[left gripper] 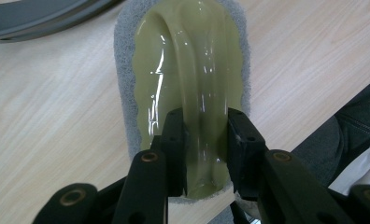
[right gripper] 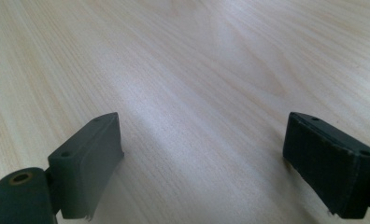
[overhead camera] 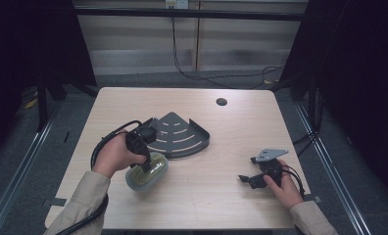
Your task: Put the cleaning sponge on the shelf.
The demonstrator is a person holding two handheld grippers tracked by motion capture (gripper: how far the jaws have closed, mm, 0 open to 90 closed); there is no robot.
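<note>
Left gripper view: my left tongs (left gripper: pixel 204 140) pinch the scrubber (left gripper: pixel 188 60) handle, its long side pointing away toward the rack (left gripper: pixel 38 16); my right tongs (right gripper: pixel 204 158) are spread.

Probably a lab: bare test table (overhead camera: pixel 197 196) between black curtains (overhead camera: pixel 358 58).

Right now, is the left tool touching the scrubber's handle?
Touching. In the left gripper view the left tool has both jaws pressed against the sides of the olive handle ridge of the scrubber, no gap showing.
</note>
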